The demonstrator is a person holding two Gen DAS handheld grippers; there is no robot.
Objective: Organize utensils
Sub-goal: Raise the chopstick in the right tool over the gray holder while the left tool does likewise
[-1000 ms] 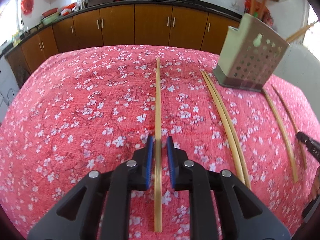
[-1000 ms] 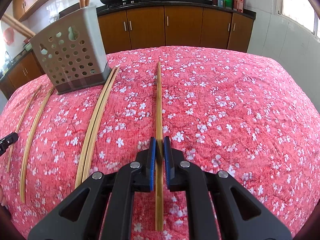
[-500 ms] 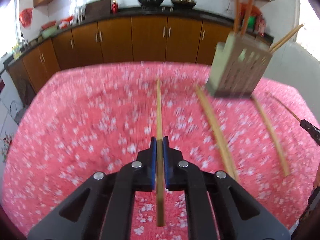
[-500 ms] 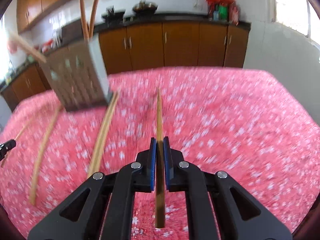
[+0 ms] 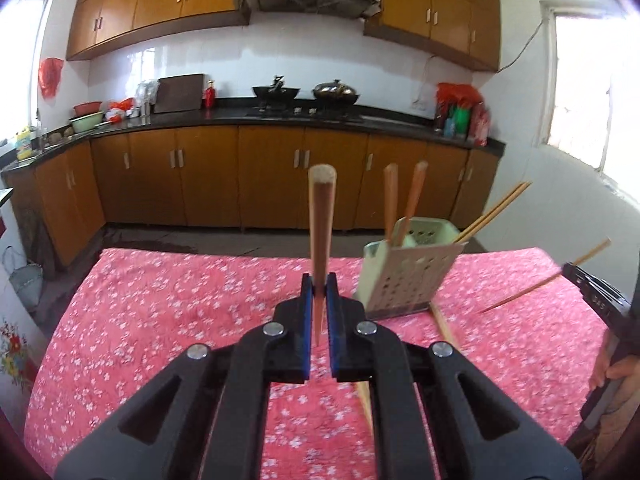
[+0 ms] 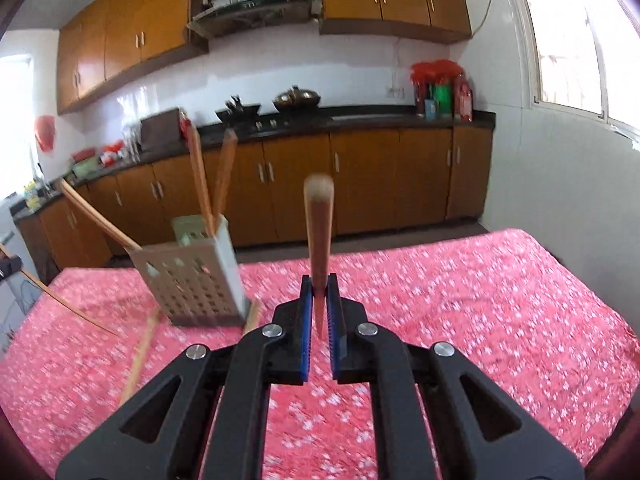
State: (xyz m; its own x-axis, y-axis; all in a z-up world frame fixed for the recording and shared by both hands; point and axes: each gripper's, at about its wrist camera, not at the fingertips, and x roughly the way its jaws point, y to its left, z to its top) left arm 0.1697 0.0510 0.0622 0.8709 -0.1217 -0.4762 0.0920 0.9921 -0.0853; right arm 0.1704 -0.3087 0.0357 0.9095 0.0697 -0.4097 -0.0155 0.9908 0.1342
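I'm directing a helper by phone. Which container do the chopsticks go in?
On the red floral tablecloth stands a pale perforated utensil holder, right of the left tool. It alone stands upright, with chopsticks already sticking out of its top.

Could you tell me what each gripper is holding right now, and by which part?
Each holds one chopstick near its thin end: the left gripper clamps the left chopstick, the right gripper the right chopstick, thick ends pointing away.

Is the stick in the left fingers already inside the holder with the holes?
No, the left gripper holds its chopstick up in the air, beside the holder.
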